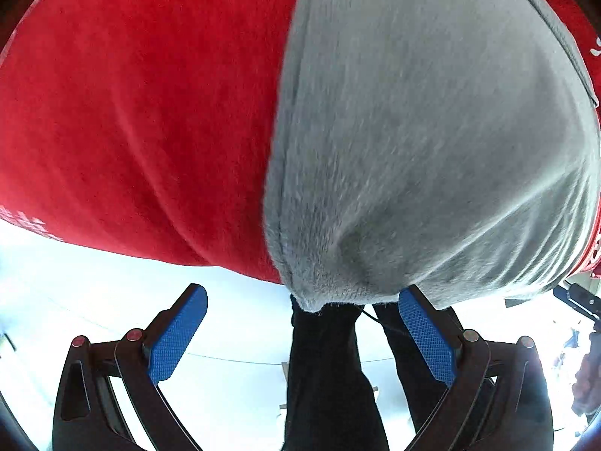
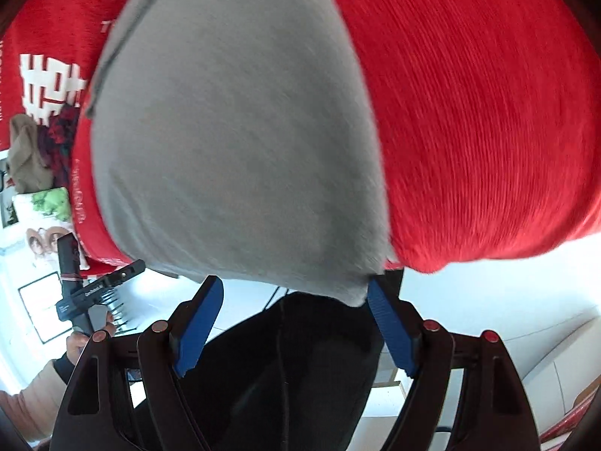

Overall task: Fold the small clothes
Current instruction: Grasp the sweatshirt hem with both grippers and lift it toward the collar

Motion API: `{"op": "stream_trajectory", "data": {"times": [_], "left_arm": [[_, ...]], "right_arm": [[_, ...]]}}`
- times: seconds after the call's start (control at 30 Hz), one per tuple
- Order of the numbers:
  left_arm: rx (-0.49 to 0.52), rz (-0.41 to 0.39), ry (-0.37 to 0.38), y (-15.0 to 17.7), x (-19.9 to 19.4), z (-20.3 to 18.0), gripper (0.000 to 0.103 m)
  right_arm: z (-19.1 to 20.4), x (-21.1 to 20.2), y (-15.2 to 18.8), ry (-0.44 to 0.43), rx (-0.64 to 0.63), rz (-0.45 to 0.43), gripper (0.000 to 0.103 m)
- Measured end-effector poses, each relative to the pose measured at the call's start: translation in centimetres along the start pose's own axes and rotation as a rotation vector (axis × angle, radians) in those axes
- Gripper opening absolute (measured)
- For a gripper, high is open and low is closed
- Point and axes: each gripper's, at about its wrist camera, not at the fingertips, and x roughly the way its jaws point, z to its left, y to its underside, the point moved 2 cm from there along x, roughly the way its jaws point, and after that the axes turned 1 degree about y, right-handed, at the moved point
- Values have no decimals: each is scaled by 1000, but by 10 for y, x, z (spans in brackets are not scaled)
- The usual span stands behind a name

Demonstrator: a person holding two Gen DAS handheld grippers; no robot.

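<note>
A gray garment [image 1: 432, 131] of soft, fuzzy cloth lies spread on a red cloth [image 1: 131, 112] that covers the surface. The gray cloth looks smooth and a little furry, with a stitched hem along one side. The red cloth has a fine ribbed weave and white printed blocks [image 2: 49, 86] near one side. Its edge hangs a bit over the front of the surface.

The left gripper [image 1: 302, 334] has black arms and blue bumpy pads [image 1: 176, 334]. Its jaws are spread wide and grasp nothing. The rounded near corner of the gray garment sits just past them, closer to one pad.

The right gripper [image 2: 295, 325] looks the same. Its jaws are spread wide too, with nothing pinched. The other near corner of the gray garment ends just beside one blue pad [image 2: 390, 332]; I cannot tell if it touches.

Below the red edge are the person's dark trousers [image 2: 285, 376] and a pale floor [image 1: 233, 323]. In the right wrist view, a hand [image 2: 80, 340] on the left holds the other black tool. Behind it lie a brown and dark red pile [image 2: 37, 150] and some printed papers [image 2: 41, 233]. Everything is a bit blurred.
</note>
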Motion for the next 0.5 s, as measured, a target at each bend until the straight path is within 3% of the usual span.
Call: {"op": "stream_trajectory", "data": {"times": [0.17,0.2,0.27,0.3,0.33,0.37,0.4,0.5], "left_arm": [[45,-11,-3,6,17,-13,101],[49,-16,6,6,16,-15,94],[68,-6,64,6,17,-20,62],[81,7,100,8,17,-24,54],[91,10,108,10,16,-28,35],[110,13,107,12,15,-32,14],[114,15,115,13,14,-33,10],[84,1,179,17,-3,-34,10]], "right_arm": [[-17,29,6,15,11,12,82],[-19,32,6,14,8,10,82],[-20,37,6,-14,16,6,82],[-20,37,7,-41,28,4,70],[-20,37,8,-64,37,3,57],[-20,37,9,-91,60,9,21],[-20,35,10,-116,82,14,12],[-12,19,14,-241,95,8,12]]}}
